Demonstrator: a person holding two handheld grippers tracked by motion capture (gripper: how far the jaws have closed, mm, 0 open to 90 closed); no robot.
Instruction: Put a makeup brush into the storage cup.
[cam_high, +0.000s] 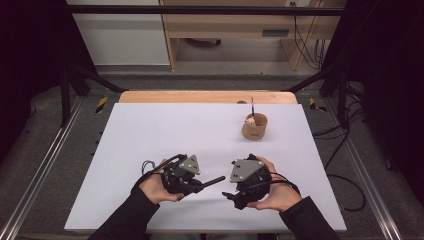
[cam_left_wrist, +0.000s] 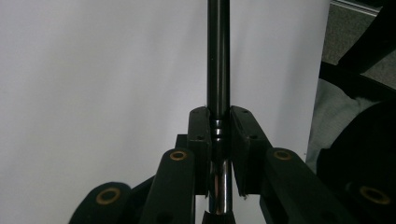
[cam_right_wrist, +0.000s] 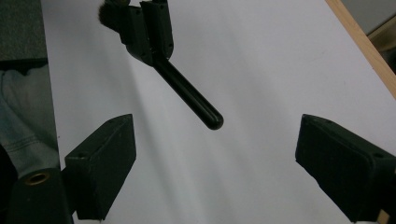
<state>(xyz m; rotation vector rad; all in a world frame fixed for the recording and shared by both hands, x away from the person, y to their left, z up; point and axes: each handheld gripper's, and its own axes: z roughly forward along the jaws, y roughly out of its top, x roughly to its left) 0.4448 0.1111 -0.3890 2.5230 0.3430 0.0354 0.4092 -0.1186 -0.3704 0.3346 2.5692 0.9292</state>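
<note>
My left gripper (cam_high: 199, 183) is shut on a black brush with a slim round handle (cam_high: 214, 180) that sticks out to the right, level above the table. In the left gripper view the pads (cam_left_wrist: 200, 135) clamp the handle (cam_left_wrist: 218, 56) near its ringed collar. The right gripper view has the left gripper (cam_right_wrist: 147, 28) at the upper left, a tuft of dark bristles behind it, and the handle's rounded end (cam_right_wrist: 211, 120) pointing toward me. My right gripper (cam_right_wrist: 215, 140) is open, its jaws wide apart on either side of that end without touching it. From above, the right gripper (cam_high: 232, 194) sits just right of the handle tip.
A brown cup (cam_high: 254, 127) holding another thin brush stands at the back right of the white table sheet (cam_high: 165, 130). A wooden table edge (cam_high: 207, 96) runs along the far side. Dark frame rails and cables lie off both sides.
</note>
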